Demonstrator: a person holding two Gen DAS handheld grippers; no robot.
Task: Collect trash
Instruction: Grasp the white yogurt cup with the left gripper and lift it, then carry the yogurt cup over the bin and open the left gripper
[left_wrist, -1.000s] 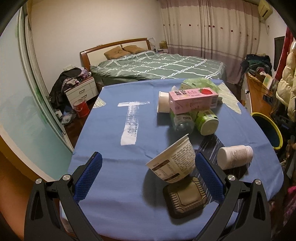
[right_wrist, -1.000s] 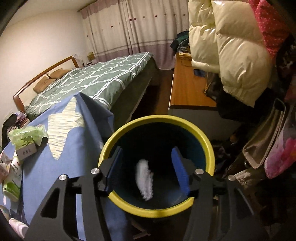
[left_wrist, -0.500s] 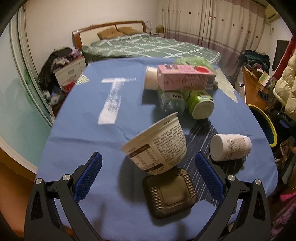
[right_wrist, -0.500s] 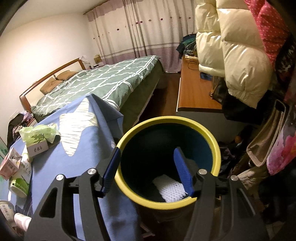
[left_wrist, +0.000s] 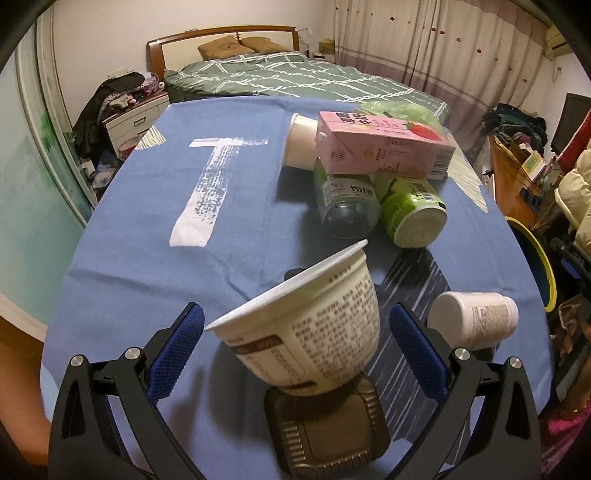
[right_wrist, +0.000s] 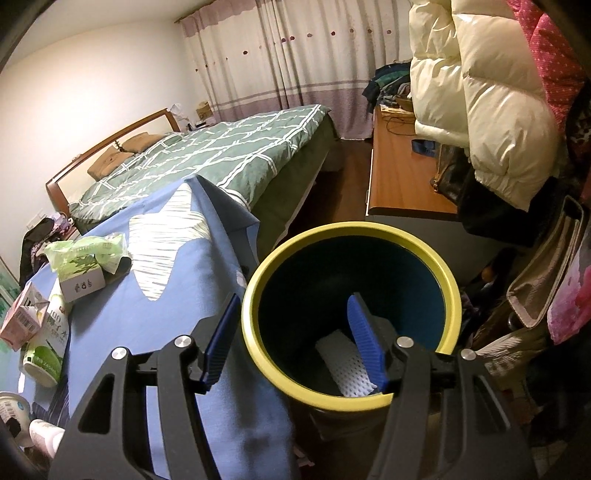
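Blue-clothed tabletop still loaded with trash. Yellow-rimmed bin at its right edge, now holding the white mesh wrapper that was falling a second ago. Right claw empty over the bin, half open, free for another piece. Left claw lowered and wide open around the tilted paper bowl, near edge, on a dark tray, not gripped yet.
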